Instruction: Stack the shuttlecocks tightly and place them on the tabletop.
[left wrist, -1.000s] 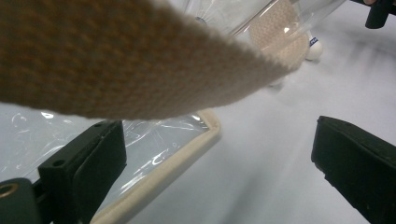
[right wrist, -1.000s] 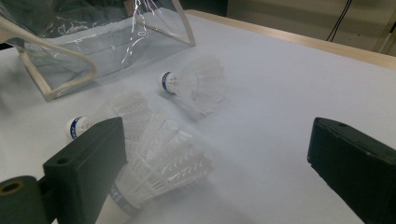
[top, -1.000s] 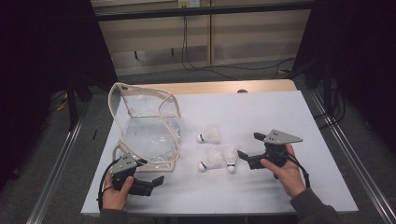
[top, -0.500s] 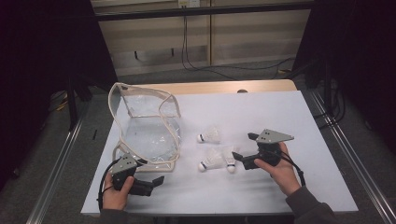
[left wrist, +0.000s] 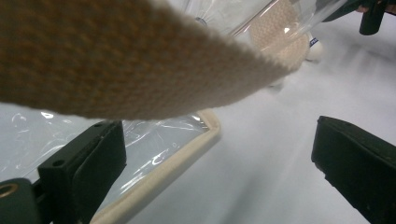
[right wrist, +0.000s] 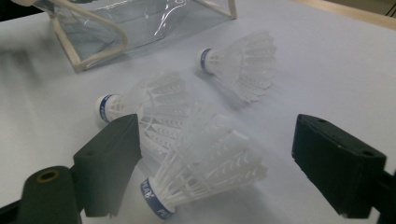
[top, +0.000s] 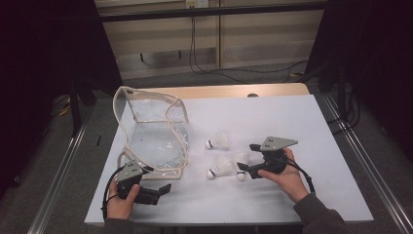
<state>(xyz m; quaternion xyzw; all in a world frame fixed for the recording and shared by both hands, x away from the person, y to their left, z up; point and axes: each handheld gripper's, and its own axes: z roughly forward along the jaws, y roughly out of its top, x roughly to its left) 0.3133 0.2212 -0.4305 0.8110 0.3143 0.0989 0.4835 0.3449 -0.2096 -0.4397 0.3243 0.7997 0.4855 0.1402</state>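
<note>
Closing on the nearest shuttlecock (right wrist: 201,179), the right gripper (right wrist: 219,172) stands spread, feathers between its jaws, untouched. Risk: pads crush the skirt or nudge it away.

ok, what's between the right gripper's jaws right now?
In the right gripper view, the nearest shuttlecock lies on the white table between the right gripper's jaws, which have just been closing; the pads do not touch it yet.

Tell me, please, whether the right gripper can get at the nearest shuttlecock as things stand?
Probably yes. The right gripper has open jaws that have just been closing, and the nearest shuttlecock lies between them on the table, untouched, with nothing in the way.
</note>
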